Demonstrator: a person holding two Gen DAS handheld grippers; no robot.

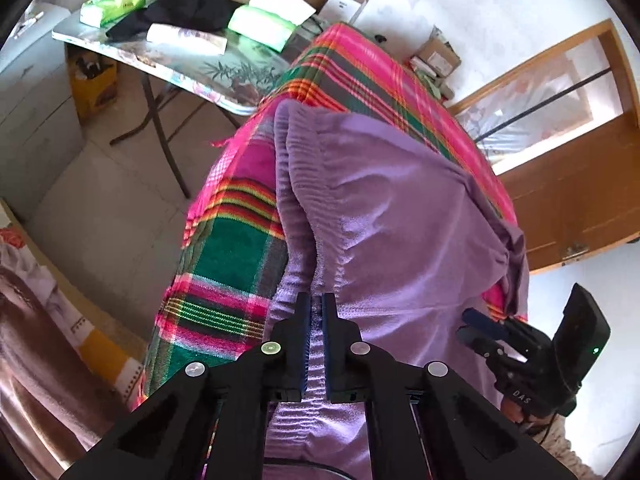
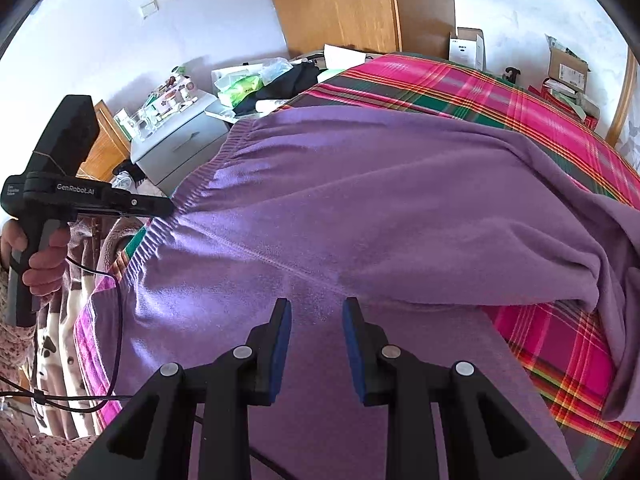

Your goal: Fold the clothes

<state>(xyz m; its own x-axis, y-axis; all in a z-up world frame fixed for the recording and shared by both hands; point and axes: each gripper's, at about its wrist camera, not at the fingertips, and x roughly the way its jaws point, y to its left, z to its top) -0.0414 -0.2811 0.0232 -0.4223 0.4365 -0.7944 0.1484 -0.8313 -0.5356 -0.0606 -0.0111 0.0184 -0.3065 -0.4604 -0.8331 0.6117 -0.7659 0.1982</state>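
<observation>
Where the plaid blanket [image 1: 224, 264] covers the bed in pink, green and orange stripes, I see a pale tiled floor beside it, a folding table [image 1: 168, 68] heaped with packets and a black cloth beyond its far corner, and a wooden wardrobe [image 2: 336, 4] against the white wall. The purple sweater [image 2: 360, 208] lies spread across the blanket, its ribbed hem running along the blanket's near left edge. My left gripper [image 1: 316, 300] is clamped tight on that ribbed hem, a thin fold of knit pinched between the blue pads. My right gripper [image 2: 316, 308] hovers over the smooth body of the sweater with its jaws parted; whether the tips touch the cloth I cannot quite tell. The knit looks soft and fleecy, bunched in rounded folds toward the blanket's right side.
</observation>
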